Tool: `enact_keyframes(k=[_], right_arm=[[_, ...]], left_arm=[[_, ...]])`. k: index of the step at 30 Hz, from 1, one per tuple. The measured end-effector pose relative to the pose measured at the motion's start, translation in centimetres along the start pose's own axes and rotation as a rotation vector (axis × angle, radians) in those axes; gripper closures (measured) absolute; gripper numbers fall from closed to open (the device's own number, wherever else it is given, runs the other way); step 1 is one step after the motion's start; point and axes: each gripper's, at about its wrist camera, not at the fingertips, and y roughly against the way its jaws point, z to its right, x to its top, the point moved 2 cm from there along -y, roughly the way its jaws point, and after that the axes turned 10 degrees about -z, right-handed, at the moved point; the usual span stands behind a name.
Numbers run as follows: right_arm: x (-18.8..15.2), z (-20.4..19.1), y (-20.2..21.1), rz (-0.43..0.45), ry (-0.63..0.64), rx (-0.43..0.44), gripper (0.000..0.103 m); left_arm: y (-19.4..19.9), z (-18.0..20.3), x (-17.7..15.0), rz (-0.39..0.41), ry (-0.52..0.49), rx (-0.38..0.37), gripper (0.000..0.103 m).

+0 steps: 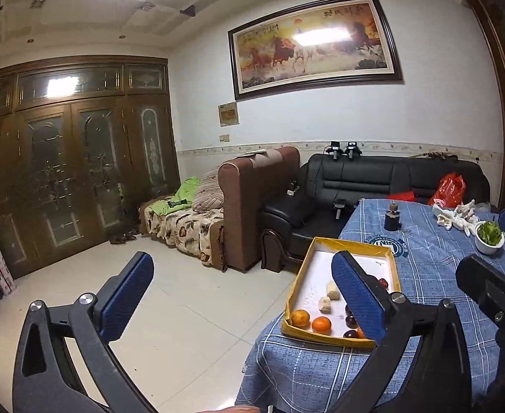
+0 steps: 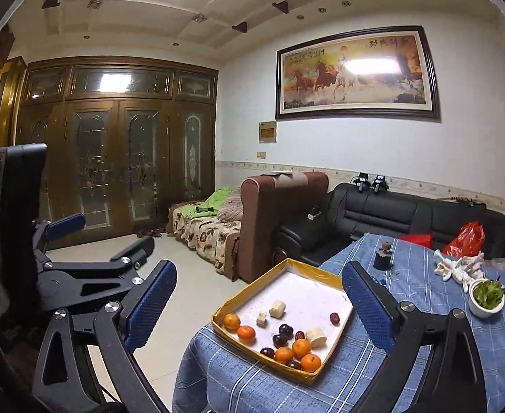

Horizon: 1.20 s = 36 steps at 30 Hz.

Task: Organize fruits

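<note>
left gripper point(image 1: 242, 296) – fingers spread, holding nothing, off the table edge | right gripper point(image 2: 259, 303) – spread, empty, above the tray | fruit – oranges point(image 2: 300, 347), dark plums point(image 2: 283, 332) in yellow tray point(image 2: 252, 352) on blue tablecloth point(image 2: 424, 309)

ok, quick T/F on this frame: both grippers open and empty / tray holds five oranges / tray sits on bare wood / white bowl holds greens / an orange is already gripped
1. Left gripper and right gripper are open and empty. True.
2. The yellow tray holds five oranges. True.
3. The tray sits on bare wood. False: on a blue checked tablecloth.
4. The white bowl holds greens. True.
5. An orange is already gripped. False: all lie in the tray.
</note>
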Motion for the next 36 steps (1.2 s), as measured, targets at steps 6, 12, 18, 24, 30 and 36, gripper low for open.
enact_keyframes(k=[6,12,18,24,30,36], right_arm=[[-0.1,-0.5,-0.5,-0.02,0.015,-0.008,0.005],[-0.3,0.0,-0.8,-0.024,-0.005,-0.006,0.005],[-1.3,0.2,-0.2,-0.026,-0.045,0.001,0.005],[-2.8,0.8,2.1,-0.01,-0.065,-0.028,0.005],[-3.0,2.9,3.7,0.035,-0.088,-0.074,0.005],[-3.3,3.3,3.4,0.02,-0.122,-0.055,0.005]], left_arm=[[0.2,-1.0,-0.2,0.001,0.028,0.001,0.0],[0.3,-1.3,-0.5,0.0,0.037,0.001,0.0],[0.7,-1.0,-1.0,-0.009,0.032,-0.011,0.0],[1.4,-0.2,-1.5,-0.018,0.021,-0.019,0.0],[1.9,1.6,-1.5,-0.005,-0.003,-0.035,0.0],[2.0,1.8,-2.0,-0.008,-0.019,-0.045,0.0]])
